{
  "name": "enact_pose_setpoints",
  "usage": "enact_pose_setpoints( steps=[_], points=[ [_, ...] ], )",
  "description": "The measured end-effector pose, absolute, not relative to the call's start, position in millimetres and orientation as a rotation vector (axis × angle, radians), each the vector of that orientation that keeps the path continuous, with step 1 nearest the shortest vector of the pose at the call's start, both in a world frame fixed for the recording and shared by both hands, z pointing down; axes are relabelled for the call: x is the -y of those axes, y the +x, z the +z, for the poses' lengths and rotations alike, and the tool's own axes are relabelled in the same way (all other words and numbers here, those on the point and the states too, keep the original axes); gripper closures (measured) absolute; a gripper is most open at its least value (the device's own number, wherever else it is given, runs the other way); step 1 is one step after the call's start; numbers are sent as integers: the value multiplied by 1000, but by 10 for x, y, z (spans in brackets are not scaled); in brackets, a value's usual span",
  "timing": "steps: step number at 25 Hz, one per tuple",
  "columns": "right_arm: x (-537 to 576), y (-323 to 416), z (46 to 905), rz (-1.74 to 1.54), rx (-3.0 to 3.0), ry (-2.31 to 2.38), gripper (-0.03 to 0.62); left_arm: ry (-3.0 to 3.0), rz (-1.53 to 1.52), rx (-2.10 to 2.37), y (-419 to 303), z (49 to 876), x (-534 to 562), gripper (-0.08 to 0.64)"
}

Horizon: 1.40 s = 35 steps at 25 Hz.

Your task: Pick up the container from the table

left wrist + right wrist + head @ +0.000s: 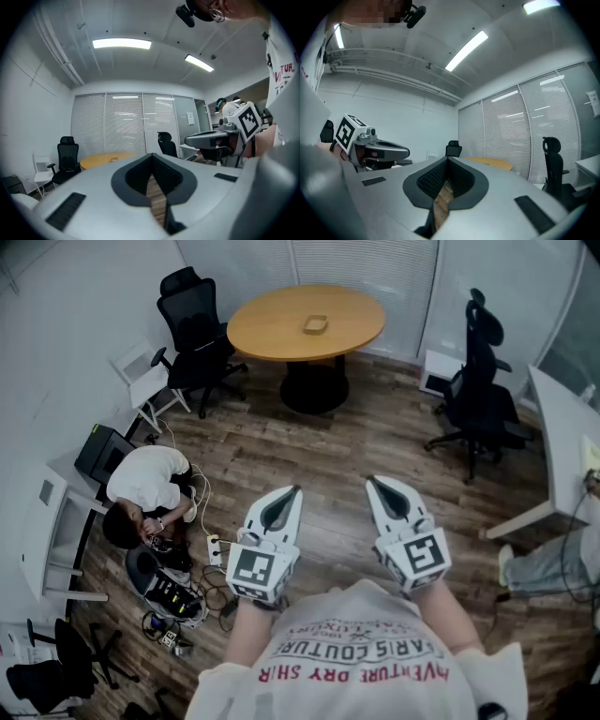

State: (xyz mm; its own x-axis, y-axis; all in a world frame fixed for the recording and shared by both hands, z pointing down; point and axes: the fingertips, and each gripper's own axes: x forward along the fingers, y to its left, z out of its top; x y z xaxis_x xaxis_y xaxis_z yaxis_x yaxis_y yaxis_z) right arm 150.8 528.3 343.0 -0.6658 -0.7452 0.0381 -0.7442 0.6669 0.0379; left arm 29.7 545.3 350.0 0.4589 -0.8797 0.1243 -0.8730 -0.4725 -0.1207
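Observation:
A small tan container [315, 324] sits on the round wooden table [272, 338] at the far side of the room. In the left gripper view the table [105, 160] shows low and far off, above the jaws. Both grippers are held side by side over the wooden floor, close to my chest and far from the table. My left gripper [292, 489] has its jaws together with nothing between them. My right gripper [371, 481] is likewise shut and empty. Each gripper shows in the other's view: the right gripper [190, 140] and the left gripper [407, 151].
Black office chairs stand left [192, 320] and right [480, 381] of the table. A person [145, 486] crouches on the floor at the left among cables and gear [173, 592]. A white desk [567, 451] runs along the right; white furniture [56, 531] stands at the left.

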Motion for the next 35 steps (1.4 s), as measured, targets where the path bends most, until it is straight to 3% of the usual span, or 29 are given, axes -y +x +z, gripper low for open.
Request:
enact_pose_setpoints(
  steps=[23, 35],
  points=[
    [-4992, 1290, 3869, 176, 2725, 1275, 601, -2753, -148, -1678, -13, 3696, -5249, 560],
    [-4129, 1379, 4207, 378, 2714, 1259, 601, -2740, -185, -1802, -106, 4020, -4485, 560]
  ],
)
